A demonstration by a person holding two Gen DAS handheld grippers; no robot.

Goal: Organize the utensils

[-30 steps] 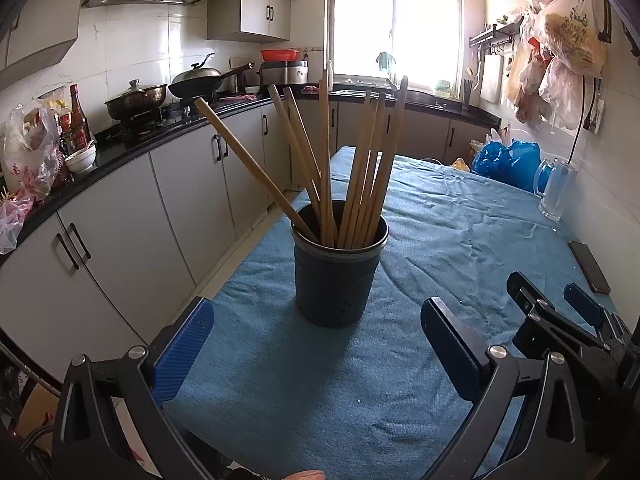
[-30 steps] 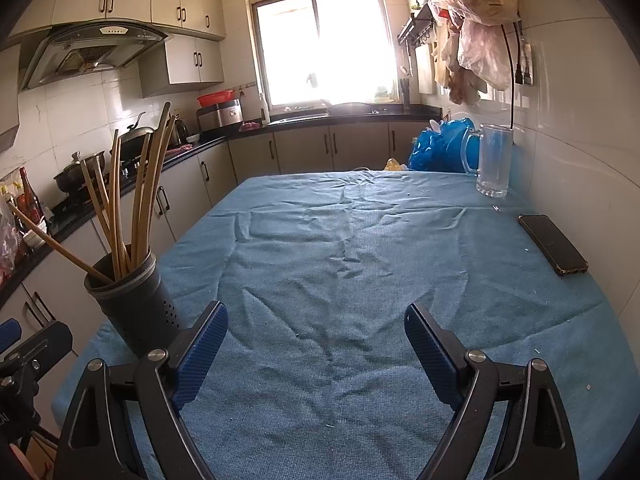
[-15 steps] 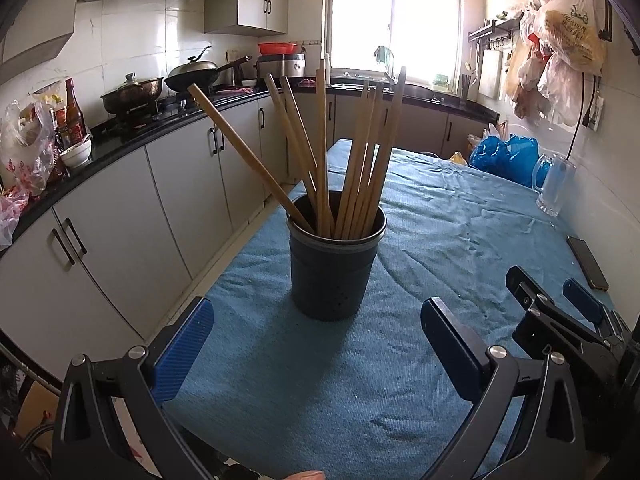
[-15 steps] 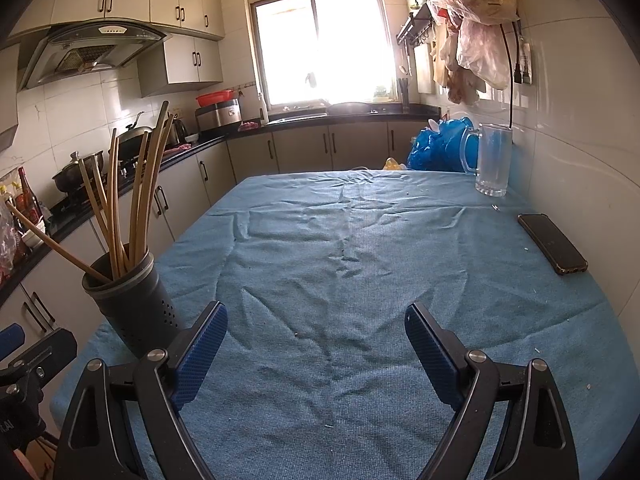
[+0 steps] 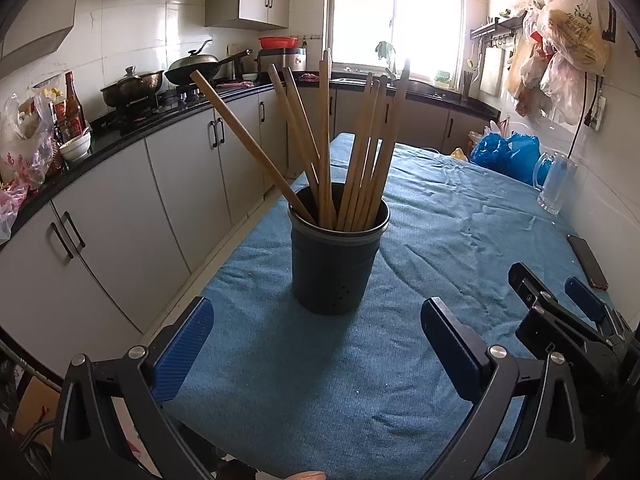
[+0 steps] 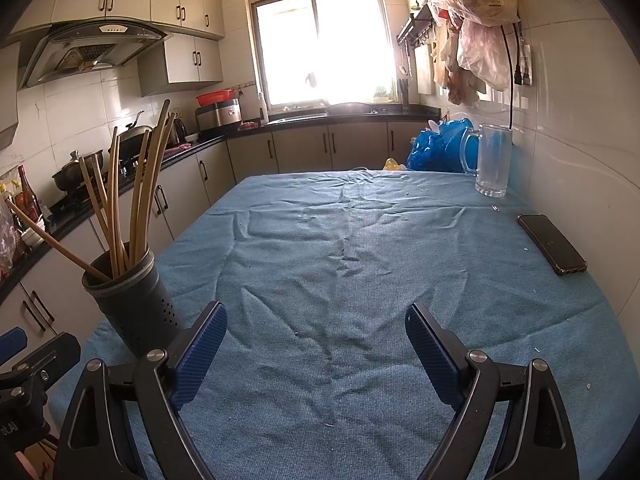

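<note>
A dark perforated utensil holder (image 5: 335, 264) stands upright on the blue tablecloth (image 5: 440, 240) near the table's left edge. Several long wooden chopsticks (image 5: 352, 152) stand in it, one leaning far left. My left gripper (image 5: 316, 338) is open and empty, a short way in front of the holder. My right gripper (image 6: 316, 340) is open and empty over the bare cloth (image 6: 360, 240), with the holder (image 6: 132, 300) just to its left. The right gripper also shows in the left wrist view (image 5: 560, 304) at lower right.
A black phone (image 6: 552, 244) lies near the table's right edge by the wall. A glass mug (image 6: 490, 160) and a blue plastic bag (image 6: 436, 152) sit at the far right corner. Kitchen cabinets (image 5: 120, 220) and a counter with pots run along the left.
The left gripper has drawn back and lowered a little, so the holder looks farther and higher in view. The right gripper has barely moved. Both stay open.
</note>
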